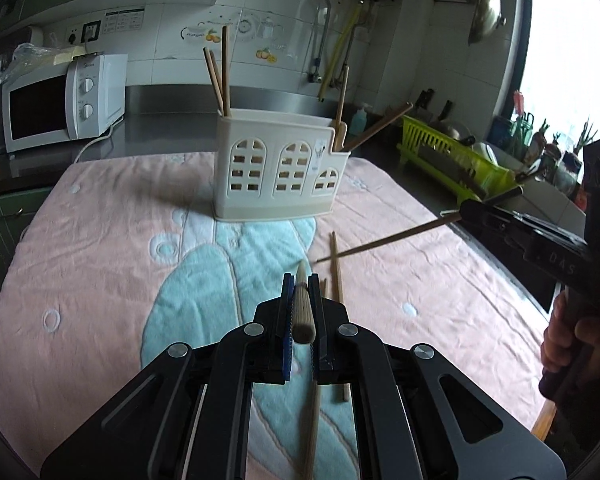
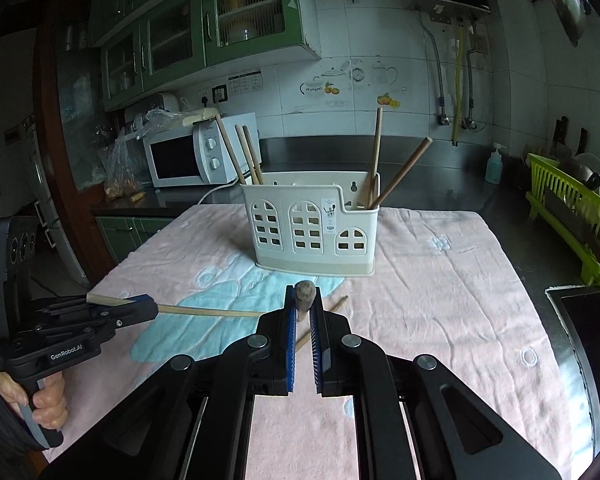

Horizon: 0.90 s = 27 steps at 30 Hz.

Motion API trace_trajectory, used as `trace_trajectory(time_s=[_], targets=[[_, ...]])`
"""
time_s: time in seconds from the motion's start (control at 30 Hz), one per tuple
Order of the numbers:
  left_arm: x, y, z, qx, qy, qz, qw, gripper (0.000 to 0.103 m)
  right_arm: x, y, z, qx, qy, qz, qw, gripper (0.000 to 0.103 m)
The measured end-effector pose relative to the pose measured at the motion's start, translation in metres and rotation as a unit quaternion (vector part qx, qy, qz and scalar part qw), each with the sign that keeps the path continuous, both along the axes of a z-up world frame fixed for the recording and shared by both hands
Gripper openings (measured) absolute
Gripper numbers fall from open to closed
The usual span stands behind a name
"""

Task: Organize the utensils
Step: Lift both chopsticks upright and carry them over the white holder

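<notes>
A cream utensil holder [image 1: 280, 168] [image 2: 312, 228] stands on the pink towel [image 1: 100, 240] [image 2: 440, 300]. Wooden chopsticks [image 1: 222, 76] [image 2: 246, 152] stick up from its left end, and others [image 1: 374, 126] [image 2: 404, 170] from its right end. My left gripper [image 1: 301, 280] [image 2: 150, 306] is shut on a chopstick [image 1: 303, 312] [image 2: 208, 311], lifted off the towel. My right gripper [image 2: 303, 292] [image 1: 466, 210] is shut on another chopstick [image 2: 305, 296] [image 1: 388, 240], also in the air. Two loose chopsticks [image 1: 337, 272] [image 1: 314, 420] lie on the towel below; one loose chopstick [image 2: 334, 306] shows under my right gripper.
A white microwave [image 1: 60, 100] [image 2: 196, 156] sits at the back left on the dark counter. A green dish rack [image 1: 456, 156] [image 2: 568, 216] stands at the right, a soap bottle [image 2: 494, 168] behind it. A hob's edge [image 2: 580, 320] borders the towel on the right.
</notes>
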<state>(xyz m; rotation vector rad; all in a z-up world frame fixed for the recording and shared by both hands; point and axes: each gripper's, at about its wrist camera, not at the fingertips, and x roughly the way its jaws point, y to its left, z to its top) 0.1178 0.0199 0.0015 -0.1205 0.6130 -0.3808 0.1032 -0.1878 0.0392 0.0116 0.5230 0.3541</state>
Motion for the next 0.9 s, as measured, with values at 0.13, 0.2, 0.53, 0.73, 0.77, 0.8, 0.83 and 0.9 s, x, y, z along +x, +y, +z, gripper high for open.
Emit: trace_trajectory(time_s=[0.13, 0.2, 0.53, 0.73, 0.77, 0.8, 0.83, 0.9], targets=[[0.008, -0.001, 0.012, 0.003, -0.008, 0.005, 0.9999, 0.005, 0.006, -0.001, 0.010, -0.010, -0.008, 0.003, 1.000, 0.007], [0.012, 0.000, 0.021, 0.002, -0.013, 0.009, 0.9999, 0.005, 0.011, -0.003, 0.016, -0.011, -0.008, 0.006, 1.000, 0.007], [0.035, 0.003, 0.065, 0.006, -0.029, 0.020, 0.9994, 0.005, 0.047, -0.021, 0.062, -0.002, 0.000, 0.019, 1.000, 0.007], [0.050, 0.001, 0.103, 0.002, -0.055, 0.021, 0.9983, 0.005, 0.067, -0.032, 0.095, 0.004, 0.004, 0.032, 0.999, 0.007], [0.053, 0.001, 0.110, 0.001, -0.061, 0.022, 0.9979, 0.005, 0.070, -0.032, 0.101, -0.001, 0.000, 0.033, 0.999, 0.007], [0.057, 0.001, 0.118, 0.001, -0.069, 0.024, 0.9973, 0.005, 0.073, -0.033, 0.109, -0.008, -0.006, 0.031, 0.999, 0.007], [0.059, 0.000, 0.124, 0.000, -0.074, 0.026, 0.9969, 0.005, 0.075, -0.033, 0.114, -0.011, -0.011, 0.030, 0.999, 0.007], [0.065, 0.000, 0.138, 0.000, -0.089, 0.030, 0.9956, 0.005, 0.081, -0.035, 0.126, -0.018, -0.024, 0.025, 0.999, 0.007]])
